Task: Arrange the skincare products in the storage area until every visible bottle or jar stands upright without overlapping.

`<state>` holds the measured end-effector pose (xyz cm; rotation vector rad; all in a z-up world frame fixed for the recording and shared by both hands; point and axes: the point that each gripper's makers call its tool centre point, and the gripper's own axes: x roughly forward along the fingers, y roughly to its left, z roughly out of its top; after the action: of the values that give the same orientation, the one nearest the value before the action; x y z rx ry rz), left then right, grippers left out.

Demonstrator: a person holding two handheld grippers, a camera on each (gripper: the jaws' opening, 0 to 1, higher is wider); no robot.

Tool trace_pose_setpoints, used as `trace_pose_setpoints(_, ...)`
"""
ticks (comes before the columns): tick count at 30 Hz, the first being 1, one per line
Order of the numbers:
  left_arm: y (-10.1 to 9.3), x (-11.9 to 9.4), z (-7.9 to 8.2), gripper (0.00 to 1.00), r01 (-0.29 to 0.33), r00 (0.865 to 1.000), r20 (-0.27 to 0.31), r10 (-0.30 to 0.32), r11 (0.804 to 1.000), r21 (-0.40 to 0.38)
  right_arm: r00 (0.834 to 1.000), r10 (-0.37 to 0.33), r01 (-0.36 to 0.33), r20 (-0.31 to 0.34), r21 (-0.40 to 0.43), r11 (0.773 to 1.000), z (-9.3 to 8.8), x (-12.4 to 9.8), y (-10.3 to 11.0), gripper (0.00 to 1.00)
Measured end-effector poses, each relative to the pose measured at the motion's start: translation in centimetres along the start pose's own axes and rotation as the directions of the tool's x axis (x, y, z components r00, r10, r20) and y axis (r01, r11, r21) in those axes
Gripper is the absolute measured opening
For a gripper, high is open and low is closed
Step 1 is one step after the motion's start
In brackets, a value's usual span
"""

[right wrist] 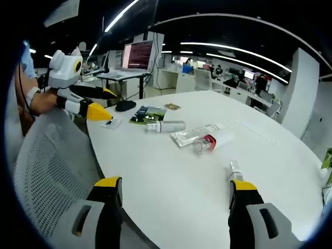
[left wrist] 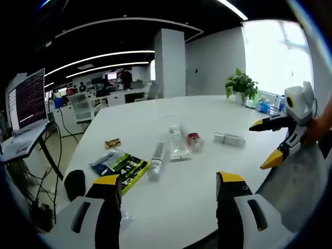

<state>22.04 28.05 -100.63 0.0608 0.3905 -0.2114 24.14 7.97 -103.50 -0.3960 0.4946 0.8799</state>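
Four skincare items lie on their sides on the white table (left wrist: 207, 181). They are a silver bottle (left wrist: 156, 161), a flat white tube (left wrist: 178, 142), a red-capped bottle (left wrist: 194, 141) and a small clear bottle (left wrist: 229, 138). My left gripper (left wrist: 170, 181) is open and empty, short of the silver bottle. My right gripper (left wrist: 265, 142) comes in from the right, open. In the right gripper view the silver bottle (right wrist: 166, 126), white tube (right wrist: 194, 134) and red-capped bottle (right wrist: 210, 142) lie ahead. The small clear bottle (right wrist: 235, 168) rests just beyond one jaw of my open right gripper (right wrist: 175, 185). My left gripper (right wrist: 104, 102) hovers at the table's edge.
A green and black packet (left wrist: 124, 166), a small brown snack (left wrist: 112, 142) and a black rounded object (left wrist: 74, 182) lie near the table edge. A potted plant (left wrist: 241, 85) stands at the far side. A grey mesh chair (right wrist: 46, 155) sits beside the table.
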Motion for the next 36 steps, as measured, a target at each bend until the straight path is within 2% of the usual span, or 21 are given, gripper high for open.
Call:
trace_pose_setpoints(7, 0.28, -0.19, 0.16, 0.71, -0.011, 1.000, 0.011, 0.011, 1.000, 0.003, 1.000, 0.011, -0.011, 0.006, -0.012, 1.000, 0.21, -0.08, 0.35, 0.84)
trace_pose_setpoints(9, 0.09, -0.02, -0.24, 0.71, -0.004, 1.000, -0.011, 0.004, 1.000, 0.018, 1.000, 0.015, -0.015, -0.009, -0.020, 1.000, -0.05, 0.06, 0.47, 0.84)
trace_pose_setpoints(15, 0.32, -0.17, 0.01, 0.70, -0.016, 1.000, 0.003, 0.016, 1.000, 0.022, 1.000, 0.005, -0.006, -0.006, -0.028, 1.000, -0.01, -0.09, 0.26, 0.82)
trace_pose_setpoints(19, 0.01, 0.03, -0.46, 0.70, -0.005, 1.000, -0.021, 0.006, 0.999, 0.041, 1.000, 0.000, 0.000, -0.015, -0.021, 1.000, -0.19, -0.05, 0.04, 0.82)
trace_pose_setpoints(25, 0.22, -0.09, -0.17, 0.70, -0.013, 1.000, -0.004, 0.013, 0.999, 0.031, 1.000, -0.002, 0.002, -0.012, -0.026, 1.000, -0.22, -0.03, 0.01, 0.81)
trace_pose_setpoints(28, -0.09, 0.04, -0.49, 0.70, -0.002, 1.000, -0.021, 0.003, 0.999, 0.049, 1.000, -0.005, 0.004, -0.019, -0.027, 1.000, -0.29, -0.03, -0.04, 0.81)
trace_pose_setpoints(30, -0.12, -0.02, -0.41, 0.69, 0.000, 1.000, -0.017, 0.001, 0.999, 0.051, 1.000, -0.005, 0.005, -0.003, -0.027, 1.000, -0.02, -0.18, 0.02, 0.81)
trace_pose_setpoints(34, 0.15, -0.08, -0.32, 0.69, -0.010, 1.000, -0.011, 0.011, 0.999, 0.045, 1.000, -0.004, 0.004, -0.014, -0.032, 0.999, -0.27, -0.02, 0.06, 0.80)
trace_pose_setpoints(36, -0.02, 0.08, -0.66, 0.68, -0.003, 1.000, -0.029, 0.004, 0.999, 0.053, 1.000, -0.009, 0.008, -0.024, -0.036, 0.999, -0.46, 0.05, -0.04, 0.80)
